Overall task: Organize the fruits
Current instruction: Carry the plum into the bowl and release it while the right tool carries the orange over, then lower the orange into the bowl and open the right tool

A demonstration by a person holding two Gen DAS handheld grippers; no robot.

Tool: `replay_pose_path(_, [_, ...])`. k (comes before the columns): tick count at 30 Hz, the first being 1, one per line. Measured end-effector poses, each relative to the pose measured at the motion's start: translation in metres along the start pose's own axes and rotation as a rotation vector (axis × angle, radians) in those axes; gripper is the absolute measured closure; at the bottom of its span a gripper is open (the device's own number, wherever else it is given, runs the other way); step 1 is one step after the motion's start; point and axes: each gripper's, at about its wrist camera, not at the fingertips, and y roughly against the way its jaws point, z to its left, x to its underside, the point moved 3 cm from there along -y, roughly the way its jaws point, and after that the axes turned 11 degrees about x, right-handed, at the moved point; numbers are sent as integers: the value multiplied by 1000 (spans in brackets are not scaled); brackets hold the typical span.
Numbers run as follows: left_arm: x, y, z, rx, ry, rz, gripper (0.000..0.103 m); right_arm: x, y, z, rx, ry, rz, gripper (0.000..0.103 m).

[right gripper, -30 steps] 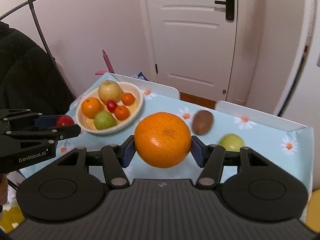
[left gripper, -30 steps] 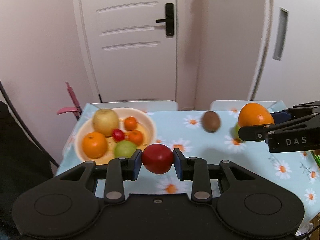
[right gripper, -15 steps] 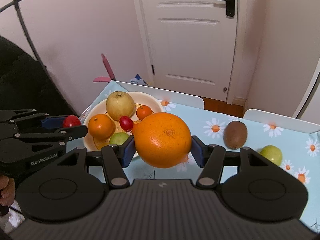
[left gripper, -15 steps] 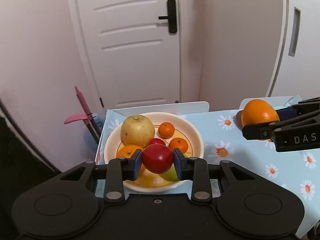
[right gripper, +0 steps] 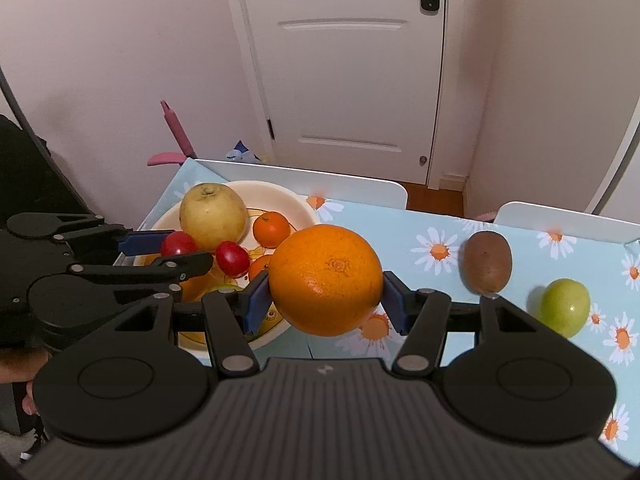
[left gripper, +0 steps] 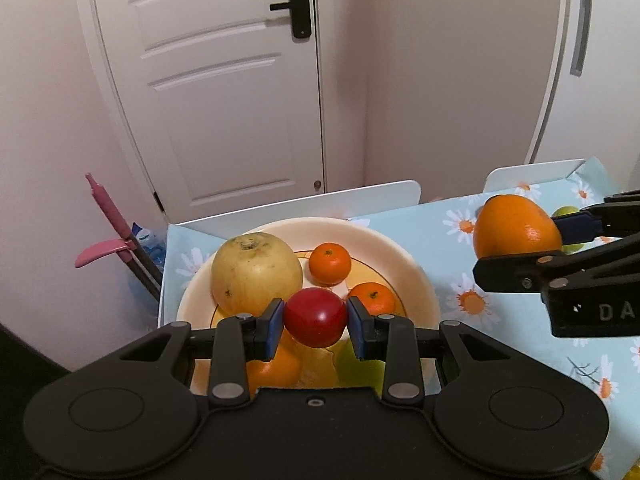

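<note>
The left gripper (left gripper: 315, 323) clenches a small red fruit (left gripper: 315, 317) between its blue pads (left gripper: 274, 326), held over the bowl (left gripper: 416, 276). The fruit is smooth, glossy and slightly wider than tall, its long axis running pad to pad. In the right wrist view the same fruit (right gripper: 178, 243) shows beside the left gripper's (right gripper: 176, 251) fingers, above the bowl's (right gripper: 280, 196) near-left part.

The right gripper (right gripper: 325, 300) grasps a big orange (right gripper: 325, 280), near round, skin dimpled and matte, with its navel end facing the camera. It hangs over the tablecloth (right gripper: 432, 216) just right of the bowl. From the left wrist view the orange (left gripper: 516, 232) sits in the right gripper (left gripper: 520, 240) to the right of the bowl.

The bowl is cream, round, shallow and glazed smooth. Inside lie a large pale yellow fruit (left gripper: 256, 274) with rough speckled skin, its stem hollow tipped up toward the door (left gripper: 224, 80); two small mandarins (left gripper: 330, 263) with stem dimples facing up; another small red fruit (right gripper: 233, 257), oval and shiny; plus an orange and a green fruit partly hidden under the left gripper.

On the cloth, pale blue with daisy print, a fuzzy brown kiwi (right gripper: 487, 267) stands on end, long axis upright. A smooth green fruit (right gripper: 565, 307) rests near it, to the right.
</note>
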Motion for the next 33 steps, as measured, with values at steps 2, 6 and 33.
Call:
replay_pose_path(2, [0,-6,4,6,2,7,65,-1,-4,1,3,-5,9,30])
replay_pose_path(6, [-1,-1,8,21,5,-17,35,-5,-8,4,1,4,8,30])
replay_pose_path(33, [28,51,7,-146,119,-25,1,-37,-69,22,-147,150,48,30])
